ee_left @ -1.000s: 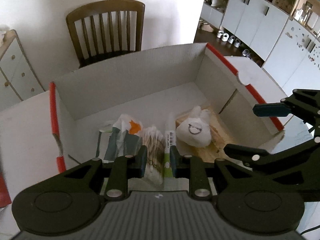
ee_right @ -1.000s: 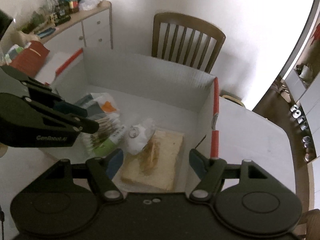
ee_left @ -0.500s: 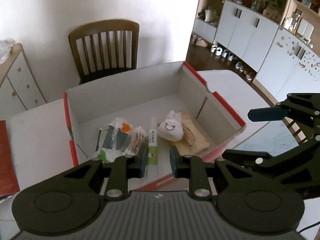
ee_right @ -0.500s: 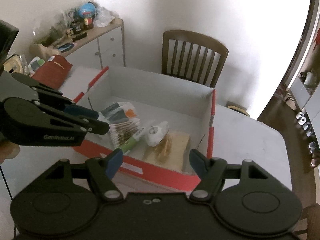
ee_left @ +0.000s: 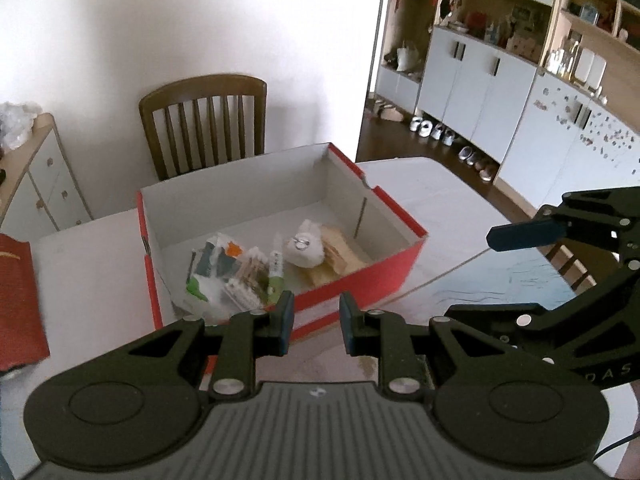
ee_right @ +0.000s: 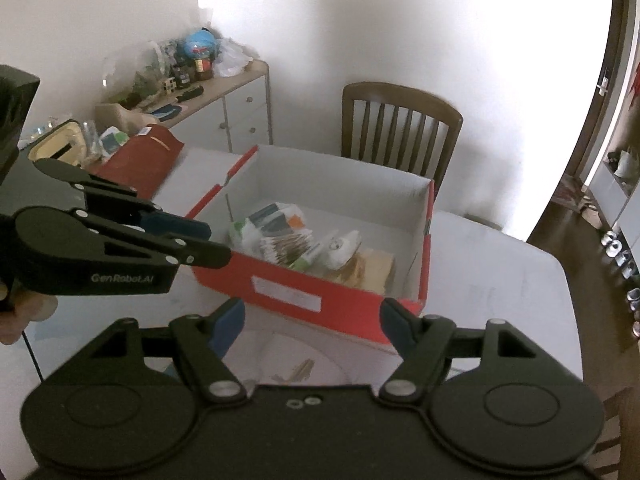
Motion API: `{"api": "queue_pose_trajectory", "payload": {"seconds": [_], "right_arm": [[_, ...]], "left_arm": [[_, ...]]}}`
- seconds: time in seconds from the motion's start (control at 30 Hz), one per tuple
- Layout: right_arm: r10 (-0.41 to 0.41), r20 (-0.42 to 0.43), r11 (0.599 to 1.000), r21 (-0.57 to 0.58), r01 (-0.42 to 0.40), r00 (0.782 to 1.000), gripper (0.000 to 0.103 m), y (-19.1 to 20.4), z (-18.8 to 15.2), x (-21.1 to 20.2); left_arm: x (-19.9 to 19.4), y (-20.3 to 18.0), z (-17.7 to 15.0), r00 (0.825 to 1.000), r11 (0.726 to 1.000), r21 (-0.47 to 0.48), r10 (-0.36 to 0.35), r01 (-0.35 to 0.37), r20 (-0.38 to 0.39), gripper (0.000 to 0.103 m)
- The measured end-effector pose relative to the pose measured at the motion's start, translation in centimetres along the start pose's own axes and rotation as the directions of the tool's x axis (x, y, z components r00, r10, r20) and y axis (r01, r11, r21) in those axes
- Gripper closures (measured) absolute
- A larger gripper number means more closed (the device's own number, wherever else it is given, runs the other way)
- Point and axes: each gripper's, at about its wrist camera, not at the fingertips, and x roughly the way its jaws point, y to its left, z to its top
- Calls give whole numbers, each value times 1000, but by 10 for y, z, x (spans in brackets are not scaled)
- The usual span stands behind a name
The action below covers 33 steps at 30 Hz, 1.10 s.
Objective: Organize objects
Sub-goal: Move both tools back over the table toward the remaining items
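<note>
A red cardboard box with a white inside stands on the white table; it also shows in the right wrist view. In it lie a white-green packet, a bundle of sticks, a green-capped tube, a white plush toy and a wooden block. My left gripper is open a little, empty, above the table in front of the box. My right gripper is wide open, empty, also short of the box.
A brown wooden chair stands behind the table. A red bag lies at the table's left edge. A sideboard with clutter stands at the left wall. White cupboards and shoes stand on the right.
Both grippers have pulled back and up from inside the box, so the whole box now shows in front of them. Neither jaw opening has changed.
</note>
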Motion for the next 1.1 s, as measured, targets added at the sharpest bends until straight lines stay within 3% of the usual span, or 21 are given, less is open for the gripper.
{"api": "queue_pose_trajectory", "payload": {"seconds": [0.3, 0.37, 0.4, 0.43, 0.5, 0.6, 0.77, 0.83, 0.93, 1.1], "right_arm": [[20, 22, 999, 26, -20, 1000, 26, 0, -31, -27], [21, 20, 999, 27, -21, 1000, 25, 2, -38, -30], [22, 19, 999, 29, -23, 1000, 25, 2, -41, -32], [23, 18, 999, 30, -23, 1000, 25, 3, -44, -33], [25, 17, 999, 33, -25, 1000, 24, 3, -51, -36], [32, 14, 998, 49, -33, 999, 24, 1, -64, -42], [36, 5, 995, 89, -36, 999, 24, -8, -82, -47], [28, 1, 996, 90, -28, 1000, 24, -9, -91, -48], [23, -9, 995, 98, -22, 1000, 24, -11, -102, -48], [6, -30, 994, 108, -3, 1000, 24, -12, -118, -47]], "left_arm": [[-24, -19, -34, 1000, 1000, -18, 6, -6, 24, 80], [-26, -23, -43, 1000, 1000, -23, 9, -8, 19, 76], [-27, -26, -48, 1000, 1000, -24, 11, -11, 17, 67], [-29, -28, -52, 1000, 1000, -24, 16, -16, 17, 49], [-33, -34, -60, 999, 999, -22, 36, -36, 33, 30], [-38, -42, -72, 998, 999, -4, 50, -50, 40, 30], [-43, -43, -91, 999, 998, -51, 23, -22, 24, 28], [-44, -45, -99, 999, 998, -50, 35, -34, 22, 22], [-44, -48, -110, 999, 998, -52, 40, -39, 21, 21], [-34, -52, -132, 1000, 998, -60, 13, -15, -23, 18]]}}
